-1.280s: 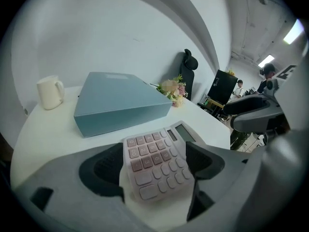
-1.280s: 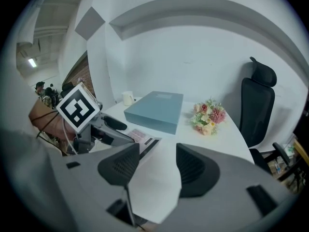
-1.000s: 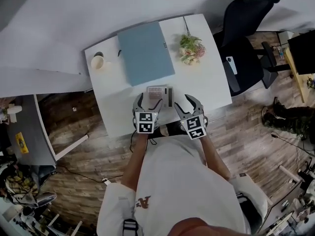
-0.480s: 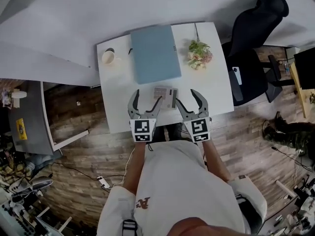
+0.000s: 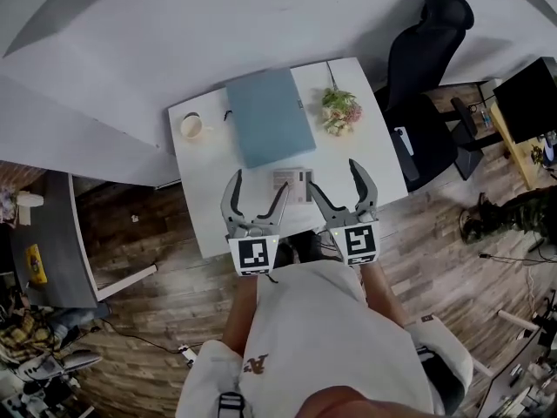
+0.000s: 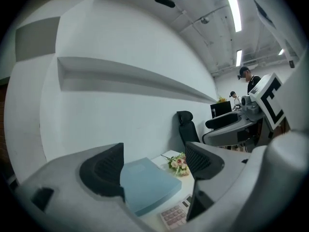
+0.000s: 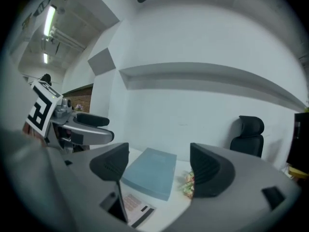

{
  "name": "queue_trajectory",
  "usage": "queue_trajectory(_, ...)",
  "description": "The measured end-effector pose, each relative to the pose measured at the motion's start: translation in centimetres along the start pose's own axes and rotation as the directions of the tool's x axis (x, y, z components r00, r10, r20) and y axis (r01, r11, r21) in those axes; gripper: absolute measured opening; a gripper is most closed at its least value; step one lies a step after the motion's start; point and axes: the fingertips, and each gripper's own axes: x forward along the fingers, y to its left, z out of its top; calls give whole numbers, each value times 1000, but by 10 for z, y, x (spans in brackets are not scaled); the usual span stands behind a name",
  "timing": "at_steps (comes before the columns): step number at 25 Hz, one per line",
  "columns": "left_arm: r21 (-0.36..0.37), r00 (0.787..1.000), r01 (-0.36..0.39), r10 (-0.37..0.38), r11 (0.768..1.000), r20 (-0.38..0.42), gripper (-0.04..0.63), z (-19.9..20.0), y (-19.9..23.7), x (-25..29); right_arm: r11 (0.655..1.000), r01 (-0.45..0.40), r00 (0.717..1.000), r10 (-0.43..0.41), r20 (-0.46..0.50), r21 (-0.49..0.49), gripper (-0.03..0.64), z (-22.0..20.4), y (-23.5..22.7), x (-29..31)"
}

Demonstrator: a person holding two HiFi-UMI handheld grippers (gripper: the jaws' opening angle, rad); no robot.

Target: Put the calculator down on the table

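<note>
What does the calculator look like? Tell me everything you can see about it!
The calculator is a flat, pale rectangle, probably plastic, with rows of pinkish keys and a dark strip at one end. It lies face up on the white table, near the front edge, close beside the blue folder. Nothing but the table touches it.

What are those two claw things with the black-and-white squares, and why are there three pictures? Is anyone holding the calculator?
Those claws are grippers: a person holds one in each hand. The head view comes from a camera on the person's head, looking down at the left gripper and the right gripper over a table. The two gripper views come from small cameras riding on each gripper, looking along its jaws. On the table lie a calculator, a blue folder, a mug and flowers. Nothing is held: the left jaws stand apart and empty; the right jaws are opening, with nothing between them.
</note>
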Motion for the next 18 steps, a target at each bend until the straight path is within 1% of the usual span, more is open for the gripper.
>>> queue_trajectory(2,-24,999,-17,18,1000,28,407,12,7,-14,1000,15,999,-15,28,0,400,11,11,-6)
queue_trajectory(5,-58,998,-35,38,998,52,407,18,17,-35,999,32,999,-32,39,-5,402,14,28,-13)
queue_trajectory(7,-60,998,-36,39,998,54,407,16,22,-46,999,44,999,-43,32,-8,405,13,37,-18)
queue_trajectory(11,-39,998,-35,37,999,59,407,14,27,-64,998,59,998,-59,20,-18,403,16,52,-30)
queue_trajectory(18,-45,996,-41,44,998,73,405,14,35,-85,998,61,998,-60,24,-35,402,24,70,-39)
